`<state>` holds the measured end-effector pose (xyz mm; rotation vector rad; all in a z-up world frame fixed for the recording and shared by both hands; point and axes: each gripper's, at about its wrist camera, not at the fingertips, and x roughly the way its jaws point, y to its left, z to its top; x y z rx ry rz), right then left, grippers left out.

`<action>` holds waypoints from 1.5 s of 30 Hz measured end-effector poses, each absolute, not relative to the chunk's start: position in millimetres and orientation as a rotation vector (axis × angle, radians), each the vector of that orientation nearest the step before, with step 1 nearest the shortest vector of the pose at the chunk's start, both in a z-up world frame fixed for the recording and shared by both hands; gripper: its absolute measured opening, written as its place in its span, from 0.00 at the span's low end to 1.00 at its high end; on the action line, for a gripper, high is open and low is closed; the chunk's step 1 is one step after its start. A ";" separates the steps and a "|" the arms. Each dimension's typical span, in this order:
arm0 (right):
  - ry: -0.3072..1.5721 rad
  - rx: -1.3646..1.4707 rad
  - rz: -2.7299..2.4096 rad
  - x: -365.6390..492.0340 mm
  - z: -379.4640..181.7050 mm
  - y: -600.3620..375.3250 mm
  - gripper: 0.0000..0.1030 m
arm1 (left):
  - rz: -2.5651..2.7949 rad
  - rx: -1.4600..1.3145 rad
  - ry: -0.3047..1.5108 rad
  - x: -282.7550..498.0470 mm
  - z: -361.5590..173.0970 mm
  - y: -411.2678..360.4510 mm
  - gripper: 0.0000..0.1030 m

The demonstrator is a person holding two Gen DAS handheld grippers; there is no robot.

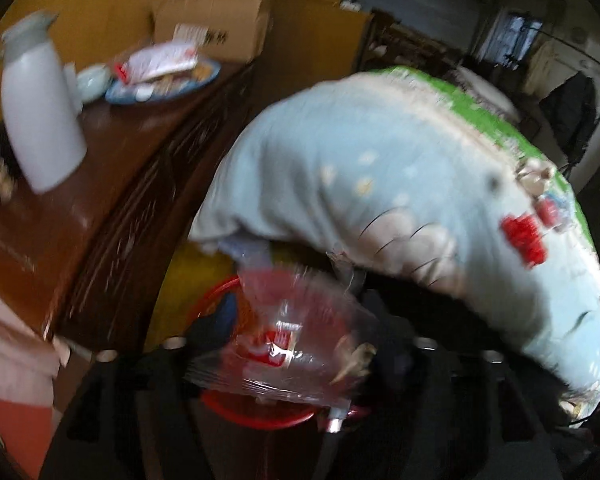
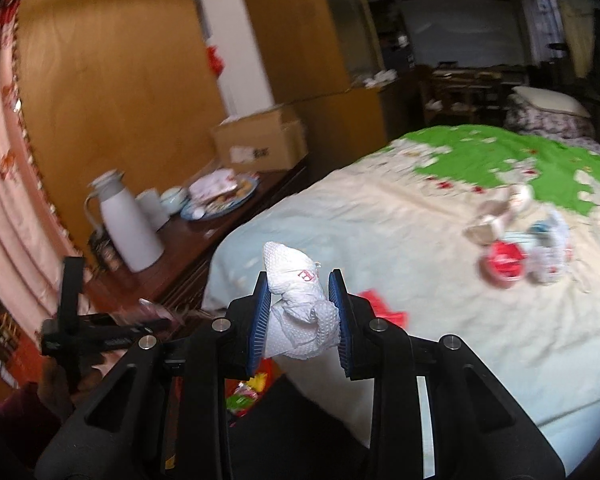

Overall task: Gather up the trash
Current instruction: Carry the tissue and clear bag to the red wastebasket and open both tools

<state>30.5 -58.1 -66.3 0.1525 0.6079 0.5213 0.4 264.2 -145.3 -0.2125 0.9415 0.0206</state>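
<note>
In the blurred left wrist view a clear plastic wrapper [image 1: 288, 336] with a red label hangs over the red rim of a bin [image 1: 260, 418]. It sits between the dark jaws of my left gripper [image 1: 300, 350], which stand wide apart and do not press on it. My right gripper [image 2: 298, 276] is shut on a crumpled white tissue [image 2: 290, 264], held above the bed's near corner. More trash lies on the quilt [image 2: 380, 232]: a red lid [image 2: 504, 264], crumpled wrappers [image 2: 550, 256], tan paper [image 2: 492, 220] and a red scrap [image 2: 386, 310].
A dark wooden dresser [image 2: 188, 248] beside the bed carries a white jug [image 2: 128, 224], cups, a blue plate [image 2: 220, 204] of snacks and a cardboard box [image 2: 260, 140]. A pink curtain [image 2: 4, 160] hangs at the left. Colourful wrappers [image 2: 246, 394] lie low between bed and dresser.
</note>
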 end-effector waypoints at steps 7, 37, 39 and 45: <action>0.702 0.079 0.630 40.4 -80.7 1.7 0.30 | 0.106 -0.277 0.894 1.7 -149.4 296.4 0.92; 0.835 0.075 0.758 72.4 -103.7 78.6 0.52 | 0.215 -0.361 0.838 -6.2 -147.0 343.5 0.94; 0.811 0.087 0.738 69.2 -99.3 66.4 0.54 | 0.204 -0.334 0.823 -6.4 -137.7 332.9 0.94; 0.724 0.137 0.672 56.3 -83.4 16.5 0.57 | 0.147 -0.232 0.782 -6.9 -108.3 286.7 0.94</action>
